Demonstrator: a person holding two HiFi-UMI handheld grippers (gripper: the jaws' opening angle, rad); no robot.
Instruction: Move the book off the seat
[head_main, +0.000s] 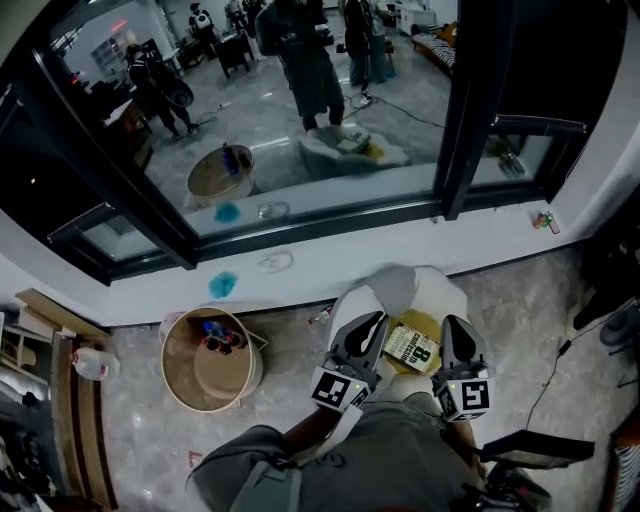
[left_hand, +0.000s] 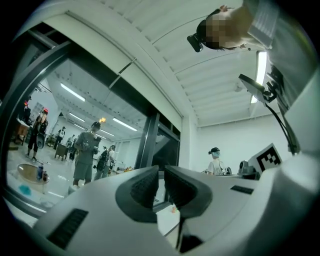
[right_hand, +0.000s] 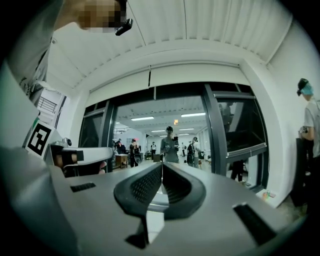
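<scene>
Currently, in the head view, the book (head_main: 411, 345) lies flat on the white round seat (head_main: 395, 290) in the lower middle of the frame. The left gripper (head_main: 366, 328) is just beside its left edge and the right gripper (head_main: 452, 332) just beside its right edge; I cannot tell whether either touches it. My worry is that both flank it closed, so a shove from either side could skid the book over the seat's rim onto the floor, or send it toward the round wooden bin (head_main: 210, 362) at lower left. In the left gripper view, the jaws are pressed together with nothing between them. They look out at the window frame (left_hand: 150, 135) rather than at the book, so I get no close view to judge a grasp. In the right gripper view, the jaws are likewise closed and empty, aimed at the same window. Unless I open one gripper and tilt it down, I risk pushing blind.
</scene>
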